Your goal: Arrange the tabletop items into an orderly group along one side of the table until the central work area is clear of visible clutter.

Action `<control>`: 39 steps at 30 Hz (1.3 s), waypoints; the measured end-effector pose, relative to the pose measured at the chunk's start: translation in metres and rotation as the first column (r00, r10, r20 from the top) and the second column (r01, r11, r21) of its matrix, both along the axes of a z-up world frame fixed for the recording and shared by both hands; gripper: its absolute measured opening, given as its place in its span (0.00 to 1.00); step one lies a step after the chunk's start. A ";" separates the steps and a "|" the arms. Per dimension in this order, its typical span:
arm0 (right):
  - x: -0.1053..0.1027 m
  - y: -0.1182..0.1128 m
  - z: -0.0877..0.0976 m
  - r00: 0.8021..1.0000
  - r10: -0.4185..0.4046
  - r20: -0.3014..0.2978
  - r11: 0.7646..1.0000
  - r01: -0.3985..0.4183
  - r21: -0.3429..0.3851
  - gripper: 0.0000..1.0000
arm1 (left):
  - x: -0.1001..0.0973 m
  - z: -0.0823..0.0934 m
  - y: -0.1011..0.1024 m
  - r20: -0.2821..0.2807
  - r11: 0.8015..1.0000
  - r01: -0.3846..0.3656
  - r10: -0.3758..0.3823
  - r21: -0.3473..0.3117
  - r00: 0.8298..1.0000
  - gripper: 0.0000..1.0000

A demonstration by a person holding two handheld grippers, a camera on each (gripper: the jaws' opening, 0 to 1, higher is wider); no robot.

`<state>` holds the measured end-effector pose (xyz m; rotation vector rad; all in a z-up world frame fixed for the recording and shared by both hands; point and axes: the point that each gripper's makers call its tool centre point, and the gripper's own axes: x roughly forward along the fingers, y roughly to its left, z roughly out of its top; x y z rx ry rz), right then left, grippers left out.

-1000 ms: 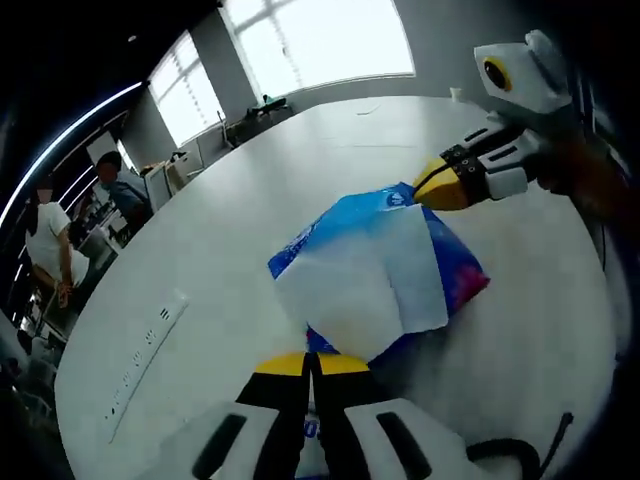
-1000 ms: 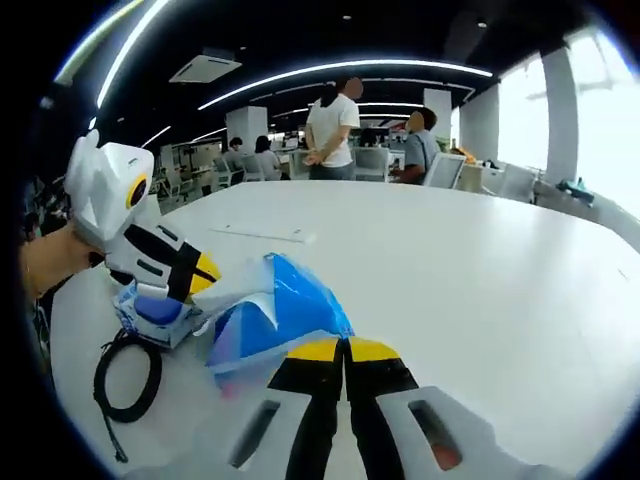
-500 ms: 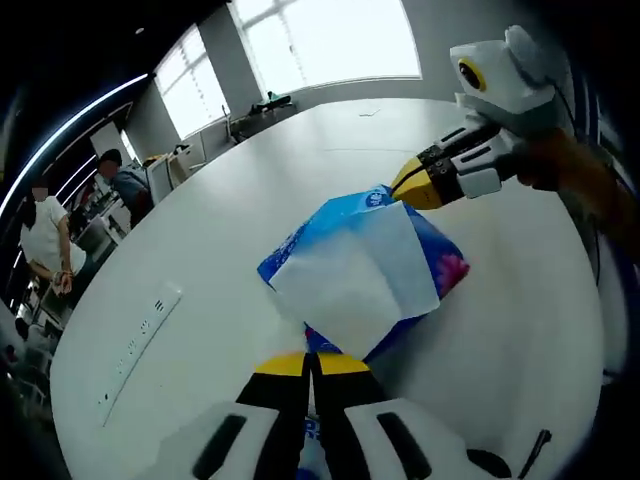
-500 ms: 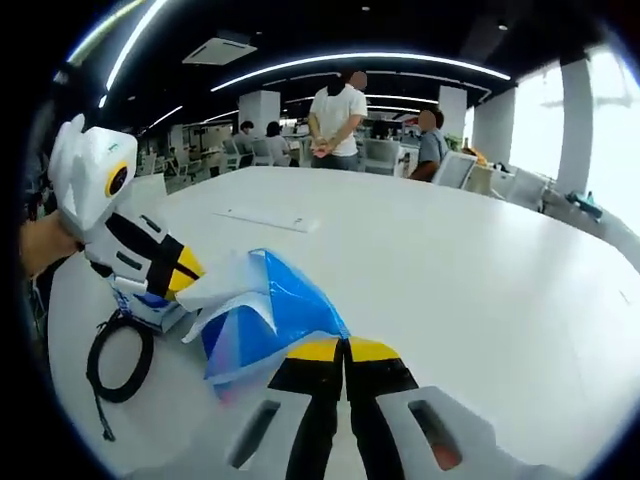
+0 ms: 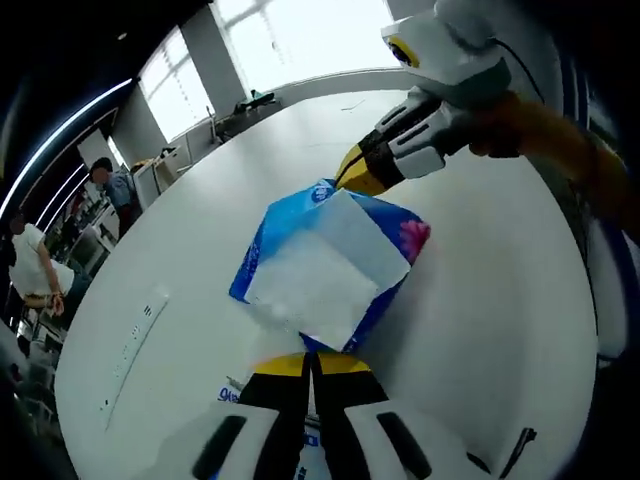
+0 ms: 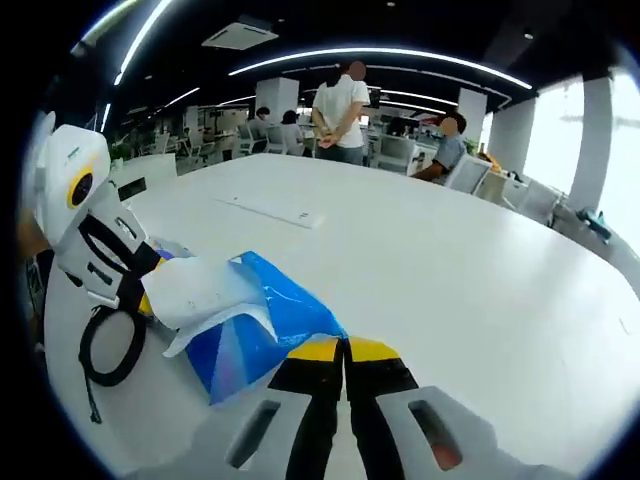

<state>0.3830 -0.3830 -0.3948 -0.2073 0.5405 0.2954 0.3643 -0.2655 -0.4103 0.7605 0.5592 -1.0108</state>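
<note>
Your left gripper (image 5: 311,362) and right gripper (image 6: 345,352) both pinch the blue tissue pack (image 5: 325,265) stretched between them above the white table (image 5: 480,300). Keep both ends level, and set it down beside the black cable (image 6: 105,345).

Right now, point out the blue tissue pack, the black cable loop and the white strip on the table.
blue tissue pack (image 5: 325,265), left gripper view, white top face.
black cable loop (image 6: 108,348), right gripper view, loop's rim.
white strip (image 6: 272,210), right gripper view, its middle.

Open-plan office — desks and chairs (image 6: 392,152), ceiling light strips (image 6: 380,55), large windows (image 5: 300,40)
</note>
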 end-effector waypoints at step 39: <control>0.027 0.007 -0.026 0.993 0.111 -0.047 0.992 -0.114 -0.062 0.00 | -0.025 -0.014 0.012 -0.032 0.997 -0.080 0.079 -0.007 0.996 0.01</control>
